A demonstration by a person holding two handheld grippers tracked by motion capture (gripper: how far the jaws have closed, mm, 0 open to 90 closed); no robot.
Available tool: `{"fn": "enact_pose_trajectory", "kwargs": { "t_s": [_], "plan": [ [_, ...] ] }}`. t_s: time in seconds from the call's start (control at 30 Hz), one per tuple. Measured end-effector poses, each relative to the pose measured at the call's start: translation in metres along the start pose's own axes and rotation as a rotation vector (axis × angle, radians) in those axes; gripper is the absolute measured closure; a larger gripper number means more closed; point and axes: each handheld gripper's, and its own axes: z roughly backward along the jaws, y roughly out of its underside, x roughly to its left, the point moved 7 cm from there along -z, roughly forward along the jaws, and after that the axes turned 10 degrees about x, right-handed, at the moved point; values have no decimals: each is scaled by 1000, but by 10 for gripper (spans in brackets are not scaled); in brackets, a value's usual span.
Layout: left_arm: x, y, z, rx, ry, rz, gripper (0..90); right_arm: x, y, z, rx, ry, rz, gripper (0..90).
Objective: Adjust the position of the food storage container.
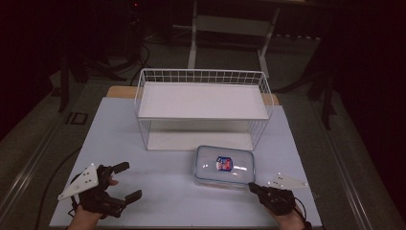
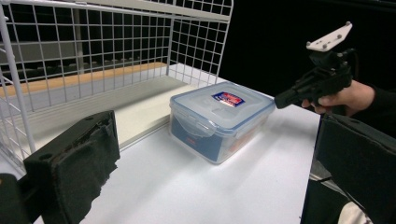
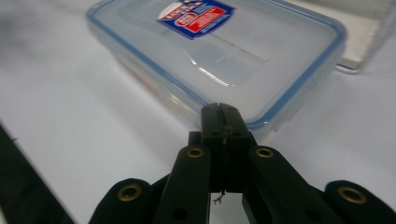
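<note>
A clear plastic box (image 1: 224, 165) with a blue-rimmed lid and a red-and-blue label lies on the white table, just in front of the wire shelf. My right gripper (image 1: 252, 187) is shut with nothing between its jaws. Its tip sits at the box's near right corner. In the right gripper view the closed jaws (image 3: 223, 116) point at the lid's blue rim (image 3: 299, 88); I cannot tell if they touch it. My left gripper (image 1: 129, 180) stands open and empty at the front left, well apart from the box (image 2: 219, 116). From there the right gripper (image 2: 285, 99) is seen beside the box.
A white wire shelf (image 1: 201, 103) with a flat upper deck and an open lower level stands at the back of the table (image 1: 158, 191). Dark floor, cables and a desk frame (image 1: 230, 28) lie beyond. Bare table surface lies between the two grippers.
</note>
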Motion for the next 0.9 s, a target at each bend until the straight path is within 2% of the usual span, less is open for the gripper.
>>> {"fn": "enact_pose_trajectory", "kwargs": {
  "t_s": [0.23, 0.37, 0.47, 0.53, 0.7, 0.8, 0.83, 0.9],
  "plan": [
    [0, 0, -1, 2, 3, 0, 0, -16, -5, -3, -11, 28, -34, 900],
    [-1, 0, -1, 2, 2, 1, 0, -20, -8, -2, -20, 30, -50, 900],
    [-1, 0, -1, 1, 3, 2, 0, -27, -18, 3, -44, 64, -45, 900],
    [-1, 0, -1, 1, 4, 1, 0, -36, -23, 3, -52, 85, -54, 900],
    [0, 1, -1, 3, 6, 4, 0, -61, -25, -13, -23, 124, -85, 900],
    [0, 1, -1, 6, 6, 3, 0, -66, -24, -24, -5, 123, -101, 900],
    [0, 1, -2, 6, 7, 3, 0, -67, -24, -26, -1, 133, -102, 900],
    [0, 2, -2, 6, 8, 4, 0, -68, -25, -27, -5, 122, -119, 900]
  ]
}}
